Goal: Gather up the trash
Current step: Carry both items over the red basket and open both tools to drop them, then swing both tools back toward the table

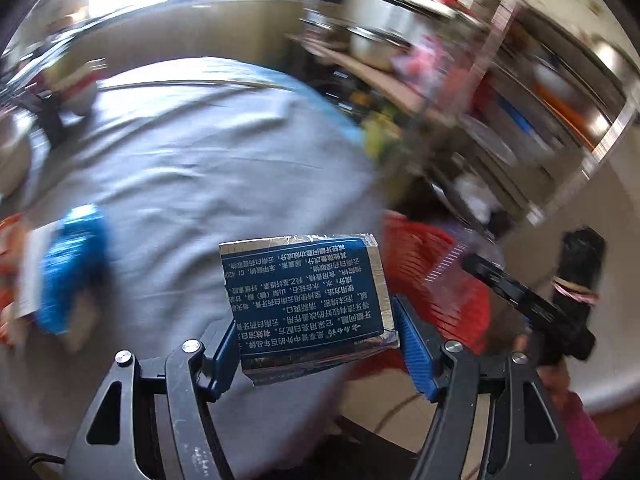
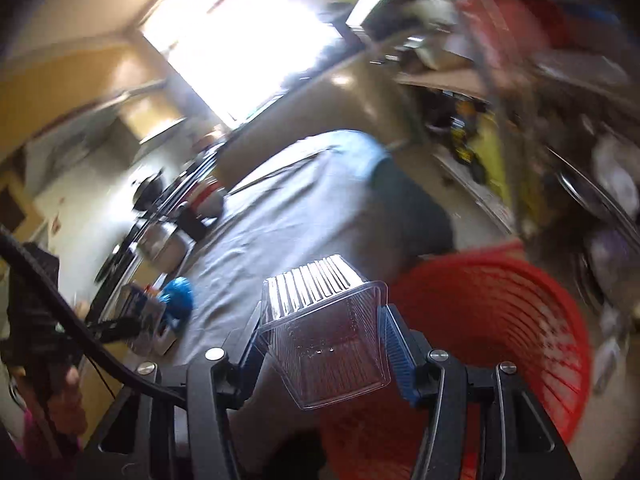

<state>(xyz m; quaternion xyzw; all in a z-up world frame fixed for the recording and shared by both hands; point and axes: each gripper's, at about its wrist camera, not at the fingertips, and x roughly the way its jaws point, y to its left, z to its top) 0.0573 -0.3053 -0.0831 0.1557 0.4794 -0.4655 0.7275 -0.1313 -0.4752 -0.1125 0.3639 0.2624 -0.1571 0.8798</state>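
Note:
My left gripper (image 1: 316,344) is shut on a dark blue and silver toothpaste box (image 1: 306,300) with white Chinese print, held above the right edge of the grey-clothed table (image 1: 192,160). A red slatted basket (image 1: 436,276) stands just right of it, beside the table. My right gripper (image 2: 320,344) is shut on a clear ribbed plastic container (image 2: 324,328), held over the table edge next to the red basket (image 2: 500,320). The right gripper also shows in the left wrist view (image 1: 532,296). The left gripper with its box also shows in the right wrist view (image 2: 132,320).
A crumpled blue wrapper (image 1: 74,264) and a white card lie on the table's left part; the wrapper also shows in the right wrist view (image 2: 178,294). Orange packaging (image 1: 10,276) is at the far left. Cluttered metal shelves (image 1: 500,112) stand behind the basket. Both views are motion-blurred.

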